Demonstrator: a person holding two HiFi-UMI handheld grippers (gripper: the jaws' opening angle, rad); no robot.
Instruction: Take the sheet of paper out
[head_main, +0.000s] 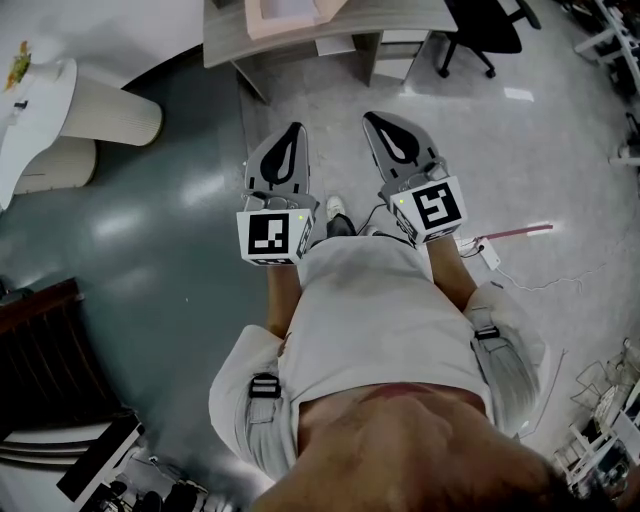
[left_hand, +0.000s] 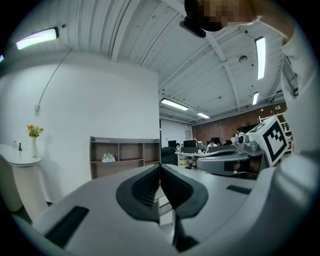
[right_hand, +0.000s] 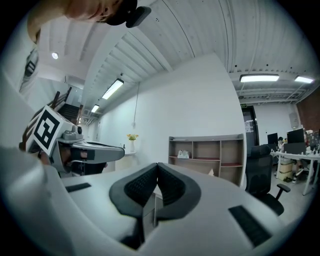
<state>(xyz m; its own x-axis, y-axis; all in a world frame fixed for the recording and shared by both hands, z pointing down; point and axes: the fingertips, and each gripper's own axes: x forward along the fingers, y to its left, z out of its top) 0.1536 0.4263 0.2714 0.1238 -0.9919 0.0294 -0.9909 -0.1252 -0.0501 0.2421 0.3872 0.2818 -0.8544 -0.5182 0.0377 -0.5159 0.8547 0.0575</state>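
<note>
I hold both grippers level in front of me, side by side above the floor. My left gripper (head_main: 293, 130) is shut with nothing between its pads; in its own view the jaws (left_hand: 160, 172) meet in a thin line. My right gripper (head_main: 373, 120) is likewise shut and empty (right_hand: 157, 169). Both point at a low wooden shelf unit (head_main: 228, 40) (left_hand: 125, 156) (right_hand: 207, 152) a short way ahead. A pale, flat box-like thing (head_main: 285, 14) lies on its top. I cannot make out a sheet of paper in any view.
A small white object (left_hand: 108, 158) sits in one shelf compartment. A white round table (head_main: 35, 105) with a vase of flowers (left_hand: 33, 137) stands at the left. A black office chair (head_main: 487, 30) is beside the shelf. Cables (head_main: 505, 240) trail on the floor at the right.
</note>
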